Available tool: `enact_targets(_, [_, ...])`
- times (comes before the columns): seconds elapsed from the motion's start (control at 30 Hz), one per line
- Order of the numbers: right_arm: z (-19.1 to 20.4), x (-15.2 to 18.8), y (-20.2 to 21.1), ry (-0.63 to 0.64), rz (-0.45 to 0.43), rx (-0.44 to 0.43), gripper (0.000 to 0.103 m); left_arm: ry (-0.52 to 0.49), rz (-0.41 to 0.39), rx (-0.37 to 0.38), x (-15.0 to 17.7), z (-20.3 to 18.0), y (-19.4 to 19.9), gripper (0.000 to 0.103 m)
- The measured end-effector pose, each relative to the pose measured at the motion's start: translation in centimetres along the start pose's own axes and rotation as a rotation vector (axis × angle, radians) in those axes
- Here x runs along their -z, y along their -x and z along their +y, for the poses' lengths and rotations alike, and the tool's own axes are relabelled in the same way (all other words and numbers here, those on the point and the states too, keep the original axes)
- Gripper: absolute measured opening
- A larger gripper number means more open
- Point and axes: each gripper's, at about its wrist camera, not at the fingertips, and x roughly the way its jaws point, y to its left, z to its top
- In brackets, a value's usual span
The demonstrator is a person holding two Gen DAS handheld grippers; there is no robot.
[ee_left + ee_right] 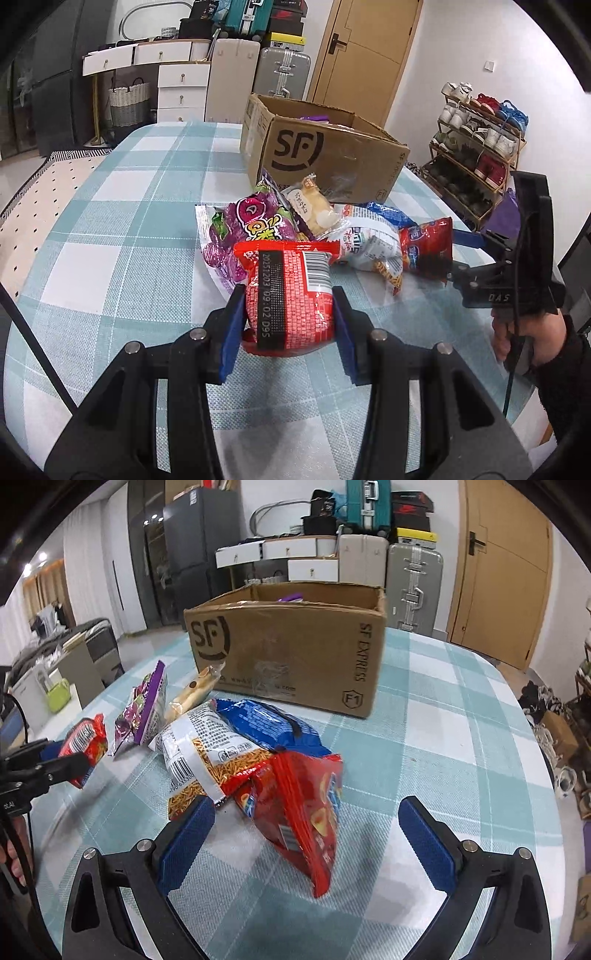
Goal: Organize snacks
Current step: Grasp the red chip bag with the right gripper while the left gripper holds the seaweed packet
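Note:
My left gripper point(290, 317) is shut on a red snack packet point(291, 295) and holds it just above the table, in front of the snack pile; the packet also shows in the right wrist view point(85, 744). My right gripper point(306, 832) is open, its fingers either side of a red chip bag point(299, 812) lying on the table. Behind it lie a white bag of sticks point(192, 753), a blue bag point(269, 723), a purple candy bag point(142, 709) and a wrapped pastry point(194, 692). The open cardboard SF box point(288, 646) stands behind the pile.
The round table has a teal-and-white checked cloth point(122, 221). A purple item shows inside the box point(290, 598). Suitcases and white drawers point(183, 88) stand beyond the table, a shoe rack point(476, 147) at the right, a wooden door point(365, 51) behind.

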Motion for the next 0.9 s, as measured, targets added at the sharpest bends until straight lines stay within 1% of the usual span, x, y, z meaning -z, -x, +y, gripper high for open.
enact_targets(0.1, [0.5, -0.3, -0.7, 0.021, 0.009, -0.014, 0.098, 0.004, 0.0, 0.003, 0.0, 0.1, 0.1, 0.041])
enact_targets(0.17, [0.8, -0.5, -1.4, 0.024, 0.04, -0.027, 0.087, 0.005, -0.003, 0.003, 0.1, 0.1, 0.1, 0.041])
enact_targets(0.2, [0.9, -0.6, -1.9, 0.023, 0.063, -0.039, 0.076, 0.007, -0.004, 0.002, 0.1, 0.2, 0.1, 0.041])
enact_targets(0.23, [0.9, -0.6, -2.3, 0.021, 0.08, -0.041, 0.072, 0.009, -0.004, 0.003, 0.1, 0.2, 0.1, 0.041])
enact_targets(0.27, [0.9, -0.7, -2.6, 0.018, 0.093, -0.041, 0.07, 0.013, -0.007, 0.003, 0.1, 0.3, 0.1, 0.041])
enact_targets(0.4, [0.3, -0.5, -2.3, -0.018, 0.075, -0.058, 0.055, 0.015, -0.01, 0.002, 0.3, 0.3, 0.1, 0.041])
enact_targets(0.5, [-0.3, -0.3, -2.1, -0.052, 0.067, -0.081, 0.051, 0.016, -0.01, 0.001, 0.4, 0.3, 0.2, 0.041])
enact_targets(0.63, [-0.7, -0.1, -1.3, -0.083, 0.037, -0.074, 0.044, 0.012, -0.013, -0.013, 0.4, 0.1, 0.3, 0.041])
enact_targets(0.77, [-1.0, 0.1, -0.4, -0.1, -0.001, -0.068, 0.043, -0.001, -0.021, -0.022, 0.6, -0.2, 0.7, 0.041])
enact_targets(0.9, [-1.1, 0.1, 0.2, -0.102, -0.021, -0.068, 0.042, -0.005, -0.017, -0.027, 0.6, -0.4, 0.6, 0.041])
